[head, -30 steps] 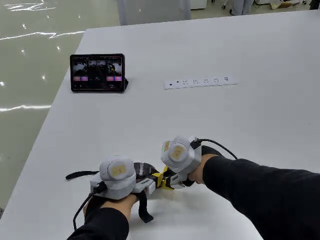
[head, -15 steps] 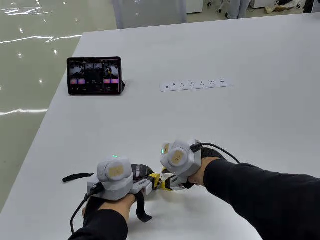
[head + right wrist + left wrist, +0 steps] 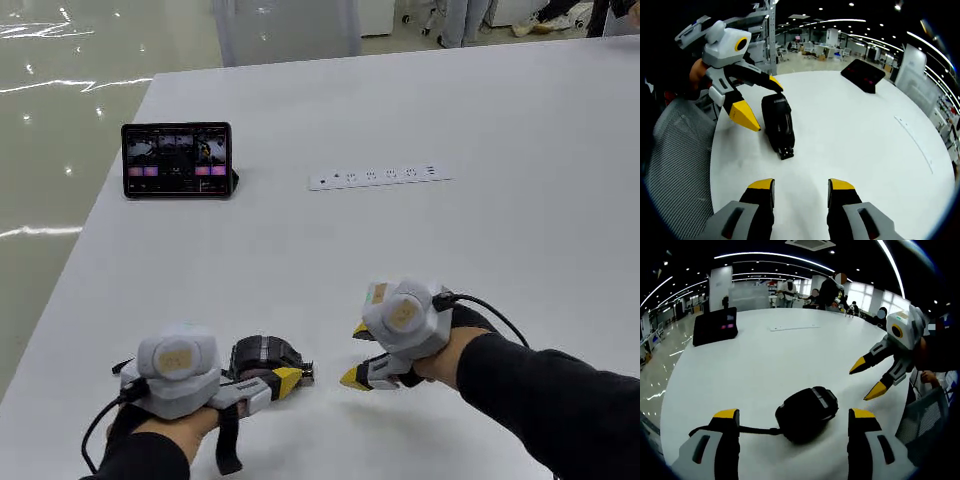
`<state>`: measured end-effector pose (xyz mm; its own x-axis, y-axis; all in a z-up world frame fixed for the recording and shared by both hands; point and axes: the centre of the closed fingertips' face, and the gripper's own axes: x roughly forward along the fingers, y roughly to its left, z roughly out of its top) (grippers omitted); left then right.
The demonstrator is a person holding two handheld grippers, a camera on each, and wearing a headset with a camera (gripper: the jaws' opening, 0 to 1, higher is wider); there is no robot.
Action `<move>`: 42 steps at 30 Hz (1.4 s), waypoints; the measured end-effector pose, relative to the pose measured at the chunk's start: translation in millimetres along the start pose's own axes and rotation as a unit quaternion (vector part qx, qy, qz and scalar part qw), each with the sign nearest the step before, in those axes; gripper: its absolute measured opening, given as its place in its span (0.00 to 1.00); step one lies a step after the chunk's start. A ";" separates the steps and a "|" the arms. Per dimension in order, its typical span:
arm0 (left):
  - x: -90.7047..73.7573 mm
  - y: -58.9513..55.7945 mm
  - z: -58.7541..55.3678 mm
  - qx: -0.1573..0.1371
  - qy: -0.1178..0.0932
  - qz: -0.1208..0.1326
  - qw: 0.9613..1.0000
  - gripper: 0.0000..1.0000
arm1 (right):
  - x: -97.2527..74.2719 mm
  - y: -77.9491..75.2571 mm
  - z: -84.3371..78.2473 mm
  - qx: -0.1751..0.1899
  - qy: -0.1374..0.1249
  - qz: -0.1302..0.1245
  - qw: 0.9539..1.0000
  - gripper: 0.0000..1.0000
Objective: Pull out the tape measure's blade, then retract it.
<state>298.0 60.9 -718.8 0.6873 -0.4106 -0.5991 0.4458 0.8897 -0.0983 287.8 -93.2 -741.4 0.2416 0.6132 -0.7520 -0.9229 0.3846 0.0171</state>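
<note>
A black tape measure (image 3: 262, 352) lies on the white table (image 3: 330, 250) near its front edge, with its black wrist strap (image 3: 225, 450) trailing toward me. No blade shows outside the case. My left gripper (image 3: 278, 368) is open and straddles the case without touching it. In the left gripper view the tape measure (image 3: 807, 412) lies between the wide-apart yellow fingertips (image 3: 726, 414). My right gripper (image 3: 355, 355) is open and empty, a short way right of the case. In the right gripper view the tape measure (image 3: 778, 122) lies ahead of my right gripper (image 3: 801, 186), with my left gripper (image 3: 760, 100) around it.
A tablet (image 3: 177, 160) stands propped at the table's far left and a white power strip (image 3: 375, 177) lies mid-table. The table's left edge runs close to my left hand. A mesh chair (image 3: 675, 145) stands beside the table, and people stand far behind it.
The two grippers were close together at the tape measure. They have drawn apart: the right one is off to the right and open, the left one still at the case.
</note>
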 end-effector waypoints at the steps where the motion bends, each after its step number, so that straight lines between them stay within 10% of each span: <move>1: -5.2 5.8 0.4 0.003 -0.001 -0.002 1.000 0.89 | -7.2 -3.0 -2.6 0.005 -0.008 -0.004 1.000 0.42; 7: -28.7 29.1 10.5 0.013 -0.022 -0.019 0.999 0.99 | -40.6 -15.3 -24.4 0.045 -0.028 -0.032 0.998 0.56; 15: -63.3 28.6 23.8 0.048 -0.052 -0.077 0.994 0.99 | -77.3 -17.4 -42.9 0.041 -0.045 -0.051 0.997 0.67; 27: -89.5 45.8 -19.5 0.094 0.014 -0.074 0.993 0.99 | -125.7 -27.0 -108.0 0.036 -0.011 -0.099 0.994 0.78; 31: -97.0 48.0 -29.1 0.104 0.018 -0.070 0.992 0.99 | -145.4 -26.3 -123.2 0.098 -0.037 -0.100 0.989 0.80; 42: -108.7 67.0 -35.0 0.078 0.019 -0.062 0.995 0.99 | -180.7 -28.9 -161.2 0.108 -0.022 -0.130 0.985 0.86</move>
<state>233.0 172.2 -688.0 0.6003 -0.5044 -0.6207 0.6108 0.7901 -0.0513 222.5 -326.3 -712.2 0.4790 0.5022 -0.7200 -0.7434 0.6683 -0.0285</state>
